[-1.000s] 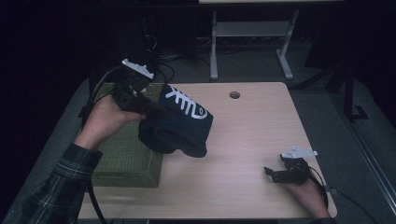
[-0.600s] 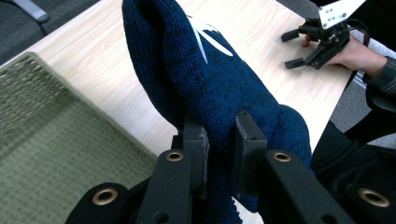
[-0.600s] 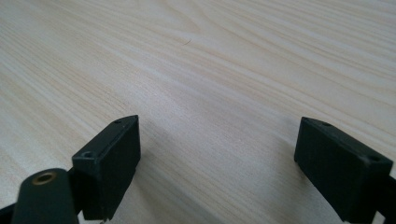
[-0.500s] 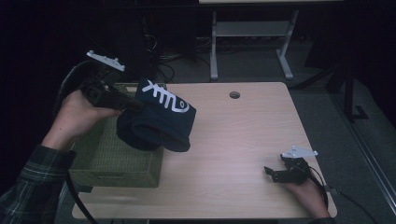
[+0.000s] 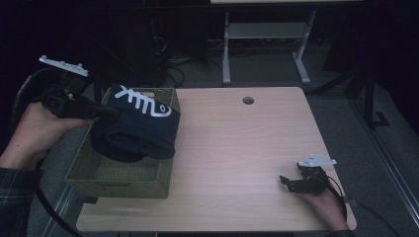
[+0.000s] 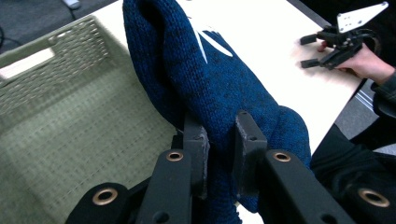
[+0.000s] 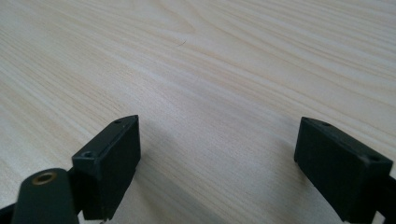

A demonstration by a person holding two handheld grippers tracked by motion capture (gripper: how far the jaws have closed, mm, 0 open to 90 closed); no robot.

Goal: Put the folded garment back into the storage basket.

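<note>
- The left gripper (image 5: pixel 106 112) is clenched on a fold of the blue knit hat (image 5: pixel 136 128).
- The hat hangs over the green basket (image 5: pixel 118 182), above its right side.
- The right gripper (image 5: pixel 286 182) rests released on the table (image 5: pixel 237 148), well apart from the basket.

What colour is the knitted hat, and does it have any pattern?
The knitted hat is dark blue with a white line design; the left gripper view shows it best.
</note>
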